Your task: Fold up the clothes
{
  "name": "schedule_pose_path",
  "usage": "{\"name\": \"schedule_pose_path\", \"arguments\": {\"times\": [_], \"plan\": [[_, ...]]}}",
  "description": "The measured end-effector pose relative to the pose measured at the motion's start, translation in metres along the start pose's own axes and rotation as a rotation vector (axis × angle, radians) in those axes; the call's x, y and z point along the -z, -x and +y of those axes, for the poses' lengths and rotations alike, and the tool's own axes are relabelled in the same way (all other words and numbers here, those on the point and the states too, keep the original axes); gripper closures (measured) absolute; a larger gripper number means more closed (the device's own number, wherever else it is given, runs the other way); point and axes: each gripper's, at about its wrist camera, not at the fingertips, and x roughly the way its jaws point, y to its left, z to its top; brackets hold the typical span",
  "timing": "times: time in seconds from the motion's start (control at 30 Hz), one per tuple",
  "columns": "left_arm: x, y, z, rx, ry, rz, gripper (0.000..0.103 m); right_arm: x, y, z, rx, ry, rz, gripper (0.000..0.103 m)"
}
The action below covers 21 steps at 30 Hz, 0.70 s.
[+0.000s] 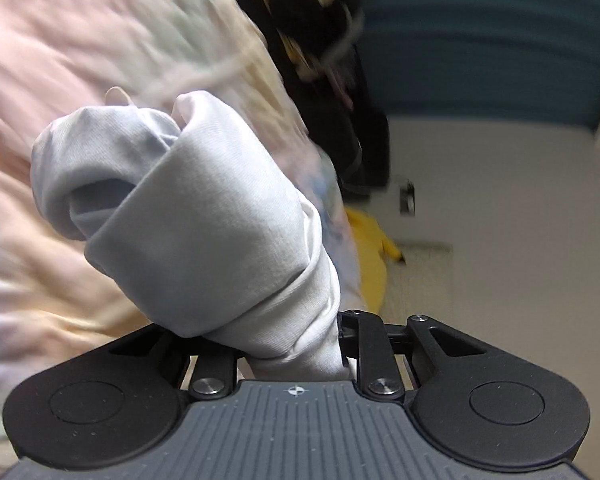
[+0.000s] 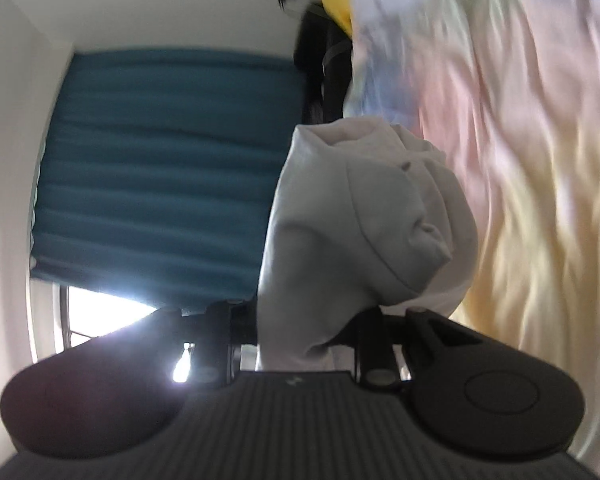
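Note:
A pale grey-white garment (image 1: 204, 216) bunches up over my left gripper (image 1: 296, 344), which is shut on a thick wad of it; the fingertips are buried in the cloth. In the right wrist view the same kind of pale cloth (image 2: 356, 216) is wrapped over my right gripper (image 2: 300, 340), also shut on a fold, its fingers hidden. Both cameras are tilted sideways and the backgrounds are motion-blurred.
A pastel pink and yellow bedsheet (image 1: 40, 80) (image 2: 540, 160) lies behind the garment. A teal curtain (image 2: 172, 176) (image 1: 492, 40) hangs by a bright window (image 2: 100, 316). Black patterned clothing (image 1: 324, 60) and something yellow (image 1: 372, 256) sit near a white wall (image 1: 520, 240).

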Motion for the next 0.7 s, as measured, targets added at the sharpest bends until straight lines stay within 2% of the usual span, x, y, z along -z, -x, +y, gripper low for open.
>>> {"name": "schedule_pose_path", "arguments": {"times": [0.2,0.3,0.37,0.5,0.63,0.7], "plan": [[0.051,-0.116,-0.047,0.024,-0.090,0.146,0.078,-0.103,0.031,0.003,0.057,0.087,-0.139,0.078],[0.075,-0.160,-0.045,0.032,-0.148,0.200,0.078,-0.134,0.038,-0.017,0.070,0.134,-0.185,0.078],[0.090,-0.178,-0.020,0.043,-0.177,0.240,0.078,-0.149,0.045,-0.037,0.080,0.151,-0.205,0.078],[0.117,-0.206,0.030,-0.003,-0.264,0.292,0.078,-0.153,0.060,-0.098,0.166,0.156,-0.199,0.078],[0.112,-0.220,0.048,-0.041,-0.314,0.302,0.077,-0.138,0.065,-0.169,0.288,0.097,-0.161,0.078],[0.109,-0.228,0.056,-0.059,-0.339,0.307,0.071,-0.129,0.068,-0.195,0.349,0.079,-0.138,0.078]]}}
